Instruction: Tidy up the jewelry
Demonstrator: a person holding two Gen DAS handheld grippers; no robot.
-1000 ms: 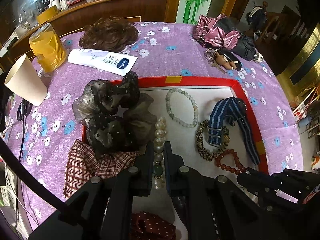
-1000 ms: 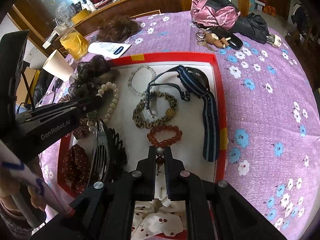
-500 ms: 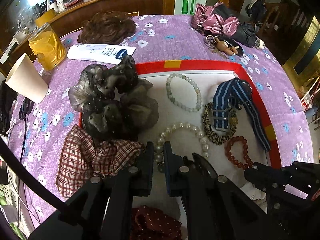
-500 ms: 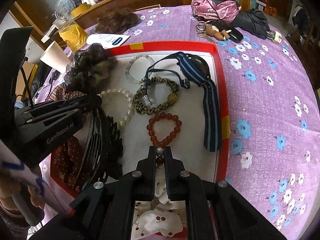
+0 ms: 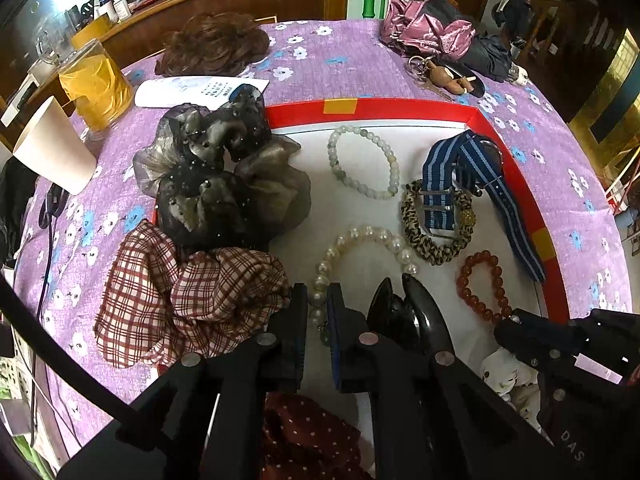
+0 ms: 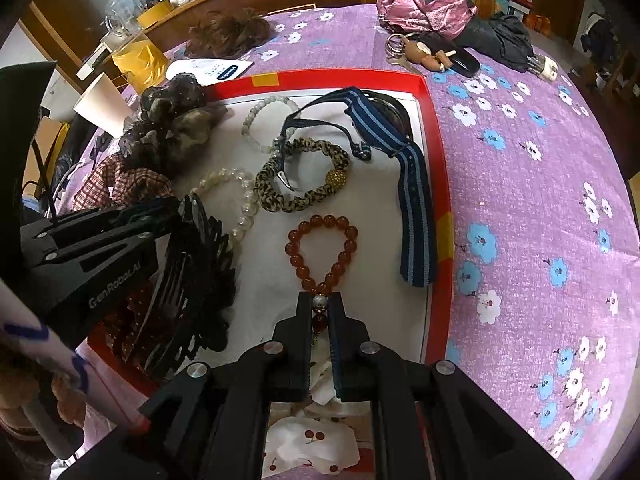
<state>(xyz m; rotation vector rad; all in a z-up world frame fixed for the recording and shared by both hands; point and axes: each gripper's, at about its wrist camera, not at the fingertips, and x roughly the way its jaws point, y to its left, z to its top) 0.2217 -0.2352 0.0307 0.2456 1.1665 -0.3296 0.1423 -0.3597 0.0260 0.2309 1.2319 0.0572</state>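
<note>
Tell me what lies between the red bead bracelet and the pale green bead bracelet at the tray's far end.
The leopard-print bracelet lies between the red bead bracelet and the pale green bead bracelet, with the striped watch strap's buckle end draped over it.

Bracelets point(image 5: 362, 162): four. Scrunchies point(image 5: 224, 176): four. Watch strap point(image 5: 452, 184): one.

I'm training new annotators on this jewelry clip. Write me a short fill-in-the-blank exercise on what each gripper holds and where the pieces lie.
1. The left gripper is shut on the ____ bracelet.
2. The right gripper is shut on the bracelet of ____ beads.
3. The pale green bead bracelet lies inside the tray with the ____ rim.
4. The striped strap is coloured ____.

Missing words: pearl; red; red; blue
</note>
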